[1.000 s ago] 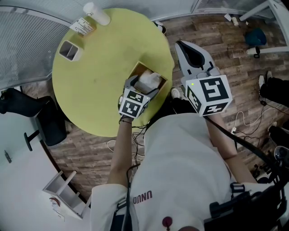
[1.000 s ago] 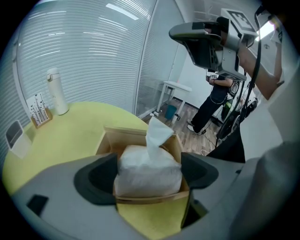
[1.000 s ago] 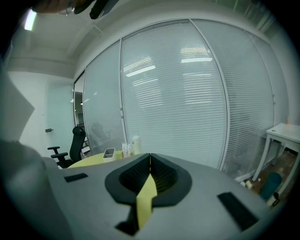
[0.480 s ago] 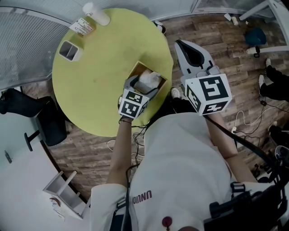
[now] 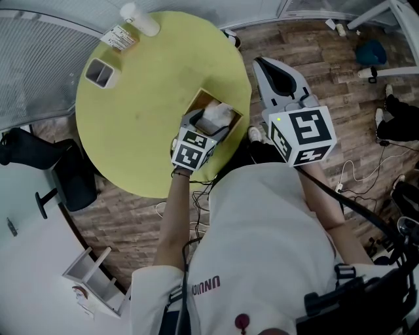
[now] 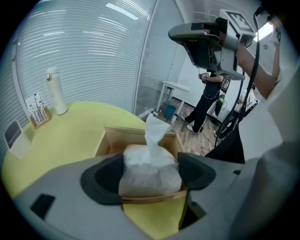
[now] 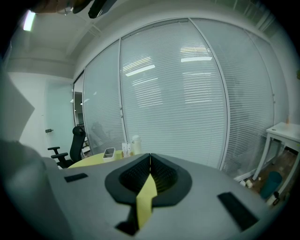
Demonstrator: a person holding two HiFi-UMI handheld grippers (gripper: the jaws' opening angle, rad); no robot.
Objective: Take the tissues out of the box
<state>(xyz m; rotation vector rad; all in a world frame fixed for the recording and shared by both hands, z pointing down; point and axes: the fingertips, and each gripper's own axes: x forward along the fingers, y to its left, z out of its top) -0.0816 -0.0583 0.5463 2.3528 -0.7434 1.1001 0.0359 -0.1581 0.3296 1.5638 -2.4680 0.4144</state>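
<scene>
L fingers (image 6: 104, 180) just closed in — pinching tissue pack (image 6: 150, 171) (in box (image 6: 136, 136)); R fingers (image 7: 161, 180) pressed together.

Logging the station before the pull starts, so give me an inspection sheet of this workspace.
Surface: round yellow table.
Job's things: open wooden box at the near edge, tissue pack inside, one tissue sticking up.
Clutter: white bottle, card stand, grey tray at the far edge.
Grippers: left gripper has just been closing, fingers touching the tissue pack's sides; right gripper shut, empty, raised off the table.
Cables: loose cable on the floor.
Surroundings: wood floor, office chair, blinds.
</scene>
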